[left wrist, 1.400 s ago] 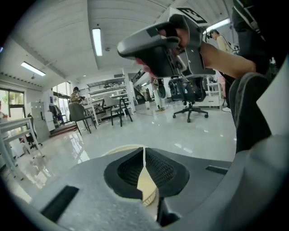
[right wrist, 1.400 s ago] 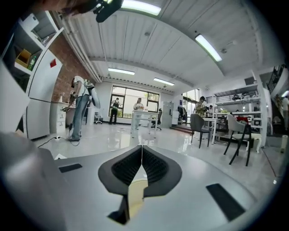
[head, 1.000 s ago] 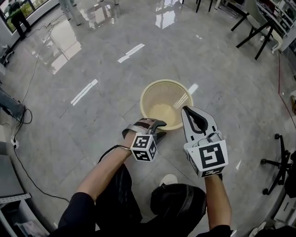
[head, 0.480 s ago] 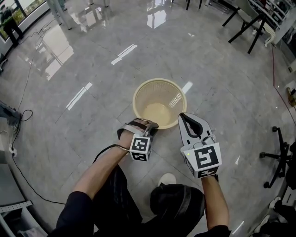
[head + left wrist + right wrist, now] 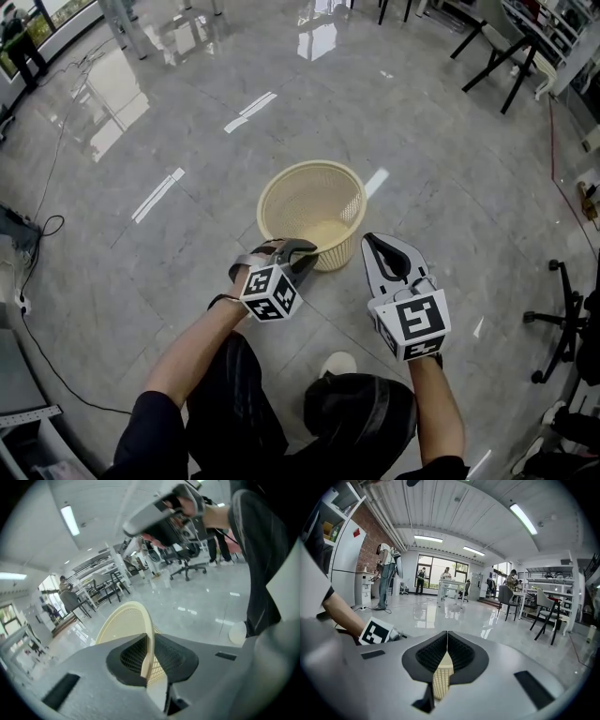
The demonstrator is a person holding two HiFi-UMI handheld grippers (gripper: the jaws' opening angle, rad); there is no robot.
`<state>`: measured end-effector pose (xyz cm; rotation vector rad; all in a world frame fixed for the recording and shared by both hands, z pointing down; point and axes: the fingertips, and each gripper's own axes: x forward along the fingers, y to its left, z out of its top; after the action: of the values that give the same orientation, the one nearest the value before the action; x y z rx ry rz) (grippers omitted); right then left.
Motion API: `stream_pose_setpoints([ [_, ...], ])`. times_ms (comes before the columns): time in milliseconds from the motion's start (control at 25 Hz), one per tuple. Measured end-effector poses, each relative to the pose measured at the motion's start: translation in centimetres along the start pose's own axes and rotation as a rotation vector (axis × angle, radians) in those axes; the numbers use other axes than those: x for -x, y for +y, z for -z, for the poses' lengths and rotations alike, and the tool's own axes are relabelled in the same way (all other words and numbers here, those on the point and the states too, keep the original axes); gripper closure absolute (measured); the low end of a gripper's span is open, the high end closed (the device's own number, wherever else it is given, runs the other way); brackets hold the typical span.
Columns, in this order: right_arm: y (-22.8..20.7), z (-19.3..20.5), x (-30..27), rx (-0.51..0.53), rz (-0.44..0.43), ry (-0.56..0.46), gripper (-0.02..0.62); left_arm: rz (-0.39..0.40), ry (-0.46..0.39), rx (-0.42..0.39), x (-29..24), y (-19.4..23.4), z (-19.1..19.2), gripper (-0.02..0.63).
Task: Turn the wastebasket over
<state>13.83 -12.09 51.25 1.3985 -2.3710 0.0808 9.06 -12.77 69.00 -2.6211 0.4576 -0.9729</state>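
our left gripper [image 5: 300, 251] just closed on the near rim, pinching it, cream plastic wastebasket [image 5: 319, 199] with lattice mesh walls, on the shiny grey floor [image 5: 187, 122], mouth still up, our right gripper [image 5: 373, 241] pressed together, empty, just beside it

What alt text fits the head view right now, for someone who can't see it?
A cream mesh wastebasket sits tipped on a grey tiled floor, its near rim pinched by the left gripper, whose fingers have just been closing on it. The right gripper, fingers shut and empty, is close beside the basket's right side.
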Motion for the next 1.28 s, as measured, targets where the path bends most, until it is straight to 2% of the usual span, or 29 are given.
stream_pose_setpoints([
  [160, 0.5, 0.2, -1.0, -0.002, -0.036, 0.014, 0.583, -0.004, -0.074, 0.285, 2.8, 2.0, 1.7, 0.557],
  [320, 1.2, 2.3, -1.9, 0.018, -0.073, 0.065, 0.583, -0.033, -0.111, 0.471, 5.5, 2.7, 4.8, 0.557],
  [480, 2.3, 7.1, -3.4, -0.014, -0.092, 0.127, 0.583, -0.078, -0.149, 0.679, 8.0, 3.2, 8.4, 0.557],
  [560, 3.1, 9.8, -4.3, -0.022, -0.106, 0.173, 0.583, -0.1, -0.156, 0.757, 9.2, 3.0, 10.4, 0.557],
  [720, 4.5, 14.0, -6.6, -0.051, -0.139, 0.242, 0.583, -0.138, -0.129, 0.856, 11.5, 1.9, 14.4, 0.557],
  [840, 5.0, 16.8, -8.3, -0.118, -0.142, 0.276, 0.583, -0.171, -0.107, 0.925, 12.7, 0.9, 17.0, 0.557],
  [920, 5.2, 19.0, -9.0, -0.126, -0.131, 0.328, 0.581, -0.191, -0.091, 0.95, 13.1, 0.6, 18.3, 0.555],
  [1040, 6.1, 21.6, -9.8, -0.142, -0.169, 0.384, 0.579, -0.206, -0.078, 0.967, 13.5, 0.2, 19.5, 0.555],
  [1200, 7.7, 23.6, -10.6, -0.197, -0.238, 0.413, 0.463, -0.218, -0.092, 0.971, 13.8, 0.2, 19.7, 0.555],
  [1280, 8.2, 24.6, -11.3, -0.232, -0.254, 0.431, 0.431, -0.218, -0.099, 0.975, 13.7, 0.3, 19.7, 0.555],
])
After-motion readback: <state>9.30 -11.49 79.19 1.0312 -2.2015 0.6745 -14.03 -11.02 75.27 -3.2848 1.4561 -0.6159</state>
